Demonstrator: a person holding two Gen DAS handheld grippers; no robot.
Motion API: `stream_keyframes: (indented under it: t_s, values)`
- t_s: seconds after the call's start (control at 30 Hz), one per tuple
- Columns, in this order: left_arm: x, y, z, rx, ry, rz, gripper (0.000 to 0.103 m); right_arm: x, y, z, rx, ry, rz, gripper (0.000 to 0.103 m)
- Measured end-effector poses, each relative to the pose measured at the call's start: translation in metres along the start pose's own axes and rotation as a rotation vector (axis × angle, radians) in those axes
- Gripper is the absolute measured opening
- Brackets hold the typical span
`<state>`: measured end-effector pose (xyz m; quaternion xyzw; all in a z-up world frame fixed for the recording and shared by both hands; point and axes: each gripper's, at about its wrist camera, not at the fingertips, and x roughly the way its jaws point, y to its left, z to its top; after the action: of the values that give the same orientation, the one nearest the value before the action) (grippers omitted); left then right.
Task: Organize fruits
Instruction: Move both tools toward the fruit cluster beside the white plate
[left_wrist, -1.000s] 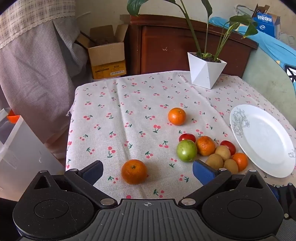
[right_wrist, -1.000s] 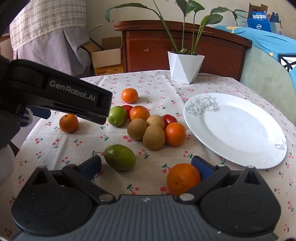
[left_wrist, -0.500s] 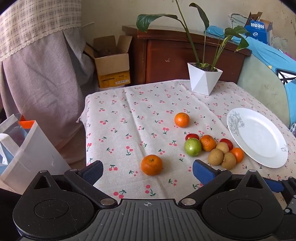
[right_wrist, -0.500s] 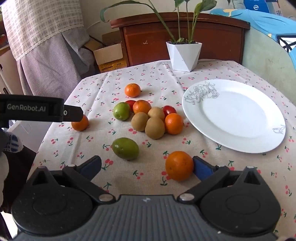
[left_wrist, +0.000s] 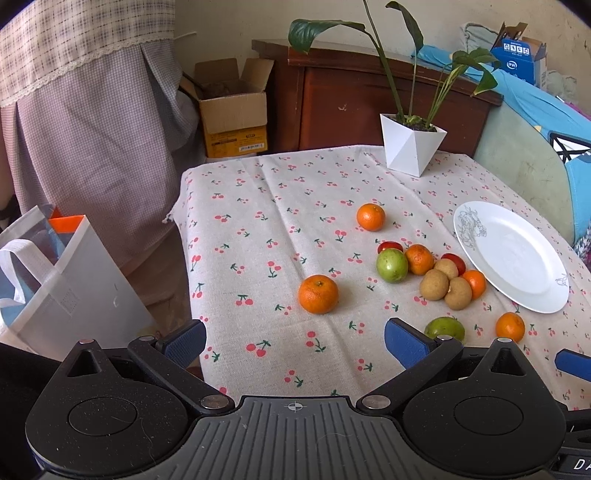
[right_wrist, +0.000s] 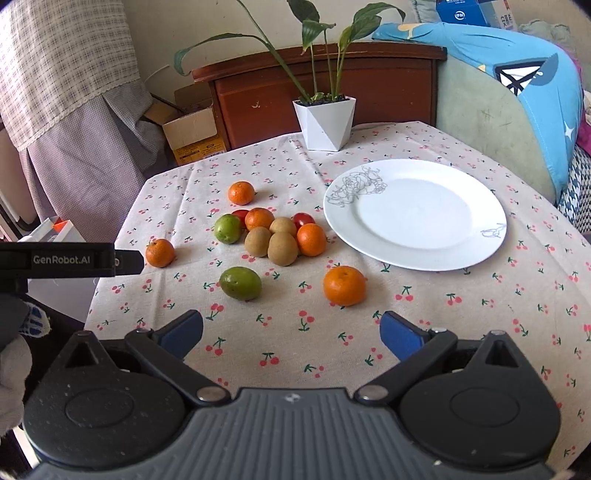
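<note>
A cluster of fruit (right_wrist: 275, 234) lies mid-table: kiwis, oranges, red tomatoes and a green fruit (right_wrist: 228, 229). Loose oranges lie at the far side (right_wrist: 241, 192), the left (right_wrist: 159, 252) and the near right (right_wrist: 344, 285). A green mango (right_wrist: 240, 283) lies in front. The empty white plate (right_wrist: 415, 214) sits to the right. My right gripper (right_wrist: 291, 332) is open and empty, above the near tablecloth. My left gripper (left_wrist: 293, 341) is open and empty, near the table's left front, short of the left orange (left_wrist: 318, 294); its body (right_wrist: 70, 259) shows in the right wrist view.
A white potted plant (right_wrist: 325, 123) stands at the table's far edge. A wooden cabinet (right_wrist: 321, 92) and a cardboard box (left_wrist: 232, 110) are behind. A white bag (left_wrist: 55, 280) stands on the floor left of the table. A blue-cushioned chair (right_wrist: 517, 99) is at the right.
Both grippers have drawn back and up from the table, so more of the cloth and fruit shows. Both stay open. No fruit has moved.
</note>
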<state>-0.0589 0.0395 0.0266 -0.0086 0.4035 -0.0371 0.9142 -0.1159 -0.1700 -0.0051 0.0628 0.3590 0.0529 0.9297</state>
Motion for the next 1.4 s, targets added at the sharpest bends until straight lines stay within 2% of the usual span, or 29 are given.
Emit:
stream_keyframes:
  t_s: [0.17,0.3,0.77,1.4]
  values:
    - [0.001,-0.007,-0.005,0.016,0.029,0.013,0.103,0.011,-0.005,0.004,0.074,0.044,-0.052,0.100]
    - [0.003,-0.008,-0.007,0.011,0.039,0.032,0.103,0.017,-0.004,0.009,0.070,0.042,-0.107,0.100]
    - [0.008,-0.019,-0.009,0.022,0.077,0.085,0.103,0.031,-0.003,0.017,0.077,0.084,-0.151,0.100]
    - [0.009,-0.025,-0.011,0.042,0.071,0.083,0.102,0.032,-0.006,0.017,0.096,0.099,-0.173,0.100]
